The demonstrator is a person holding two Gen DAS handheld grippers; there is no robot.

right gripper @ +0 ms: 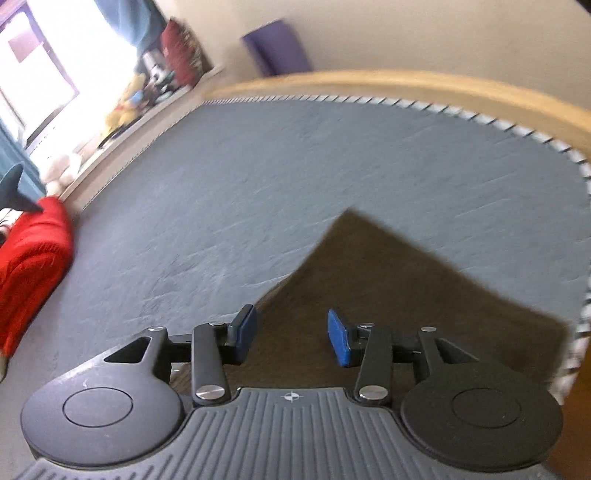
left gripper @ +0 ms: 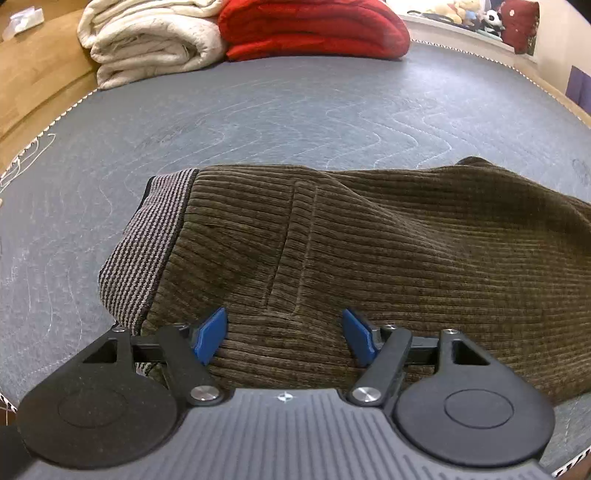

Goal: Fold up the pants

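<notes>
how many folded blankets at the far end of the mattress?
2. The cream blanket sits at the far left edge of the mattress; the red blanket lies right beside it, touching. Right wrist view shows only the red one. More may lie out of frame.

The pants (left gripper: 388, 251) are olive-brown corduroy with fine ribs, and their waistband (left gripper: 147, 251) is striped in thin grey and black lines. They lie on a grey-blue mattress (left gripper: 258, 118) quilted in pale wavy lines, with black-and-white striped piping along its edge. A cream blanket (left gripper: 147, 40) sits beside a bright red one (left gripper: 314, 29). The fingers (left gripper: 210, 336) of both grippers are blue on black arms, with grey ribbed bodies. The bed frame (right gripper: 406, 83) is light wood.
</notes>
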